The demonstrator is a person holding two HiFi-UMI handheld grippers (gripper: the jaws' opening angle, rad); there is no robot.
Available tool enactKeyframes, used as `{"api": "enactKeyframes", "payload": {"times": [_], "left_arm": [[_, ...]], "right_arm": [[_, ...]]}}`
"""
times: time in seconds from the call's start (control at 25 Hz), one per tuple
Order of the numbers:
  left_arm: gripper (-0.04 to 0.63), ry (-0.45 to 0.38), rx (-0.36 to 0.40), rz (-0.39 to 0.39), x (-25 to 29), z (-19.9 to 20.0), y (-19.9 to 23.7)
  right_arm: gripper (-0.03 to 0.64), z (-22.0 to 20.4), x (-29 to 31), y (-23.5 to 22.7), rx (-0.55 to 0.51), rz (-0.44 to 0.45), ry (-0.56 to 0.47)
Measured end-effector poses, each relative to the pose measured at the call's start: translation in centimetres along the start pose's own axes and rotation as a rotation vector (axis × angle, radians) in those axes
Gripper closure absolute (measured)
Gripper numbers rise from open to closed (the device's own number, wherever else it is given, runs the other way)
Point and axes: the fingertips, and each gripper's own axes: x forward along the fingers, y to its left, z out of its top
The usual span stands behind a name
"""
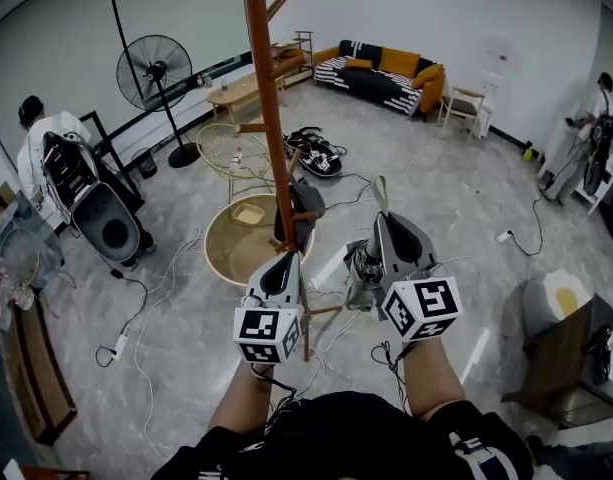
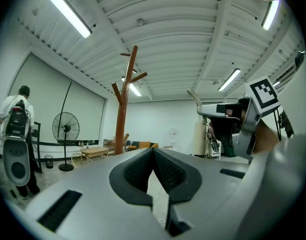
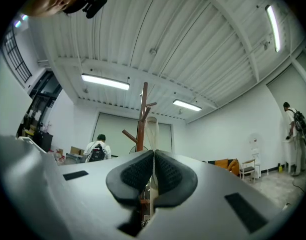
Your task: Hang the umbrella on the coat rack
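Note:
The brown wooden coat rack [image 1: 271, 128] rises just ahead of me, with short pegs near its top [image 2: 125, 91]. My right gripper [image 1: 383, 218] is to the right of the pole, shut on a pale strap [image 3: 152, 129] that sticks up past its tips. A dark folded umbrella [image 1: 364, 266] hangs beneath that gripper. My left gripper [image 1: 286, 258] is close to the pole's lower part, its jaws shut with nothing between them. From the left gripper view, the right gripper [image 2: 202, 109] is at the right, with the strap [image 2: 193, 96] poking out.
Two round wicker tables [image 1: 231, 243] stand at the rack's base, with cables across the floor. A standing fan [image 1: 156, 73] is at the back left, a sofa [image 1: 386, 73] at the back. One person [image 1: 46, 138] is at the left, another [image 1: 591, 138] at the far right. A wooden cabinet [image 1: 566, 358] is at the right.

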Motion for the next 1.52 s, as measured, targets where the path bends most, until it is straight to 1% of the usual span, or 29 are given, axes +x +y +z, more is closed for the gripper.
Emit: {"api": "enactKeyframes", "payload": {"times": [0.08, 0.24, 0.36, 0.48, 0.56, 0.76, 0.88, 1.04, 1.12, 1.24, 1.32, 1.52], "left_arm": [[0.578, 0.01, -0.002, 0.011, 2.1, -0.5, 2.0], [0.578, 0.018, 0.001, 0.06, 6.1, 0.2, 6.5], [0.578, 0.017, 0.0, 0.11, 7.7, -0.2, 7.3], [0.578, 0.014, 0.006, 0.158, 10.7, 2.3, 8.1], [0.578, 0.008, 0.006, 0.191, 11.7, 2.8, 8.3], [0.578, 0.0, 0.008, 0.281, 11.7, 1.5, 8.3], [0.578, -0.004, 0.004, 0.333, 9.6, 0.2, 9.5], [0.578, -0.005, 0.005, 0.382, 7.8, -0.5, 10.0], [0.578, -0.006, 0.007, 0.406, 7.1, -1.2, 9.6], [0.578, 0.0, 0.006, 0.44, 8.6, 1.0, 9.3], [0.578, 0.007, 0.005, 0.456, 9.3, 2.1, 8.9], [0.578, 0.016, -0.005, 0.493, 8.6, 1.3, 8.2]], "right_arm": [[0.598, -0.2, 3.2, -0.8, -0.009, 0.003, -0.014], [0.598, 1.0, 10.5, -2.2, -0.028, 0.035, -0.051], [0.598, 1.7, 13.2, -4.0, -0.035, 0.071, -0.085], [0.598, 4.7, 17.7, -6.0, -0.051, 0.116, -0.12], [0.598, 6.0, 19.7, -6.5, -0.053, 0.149, -0.144], [0.598, 7.2, 21.6, -6.6, -0.044, 0.227, -0.196], [0.598, 7.5, 22.3, -4.4, -0.037, 0.273, -0.213], [0.598, 8.6, 23.0, -2.8, -0.067, 0.31, -0.239], [0.598, 8.4, 23.1, -2.4, -0.065, 0.335, -0.235], [0.598, 10.0, 26.0, -3.4, -0.054, 0.364, -0.21], [0.598, 10.6, 27.5, -4.1, -0.05, 0.368, -0.184], [0.598, 8.8, 28.3, -4.4, -0.049, 0.37, -0.129]]}}
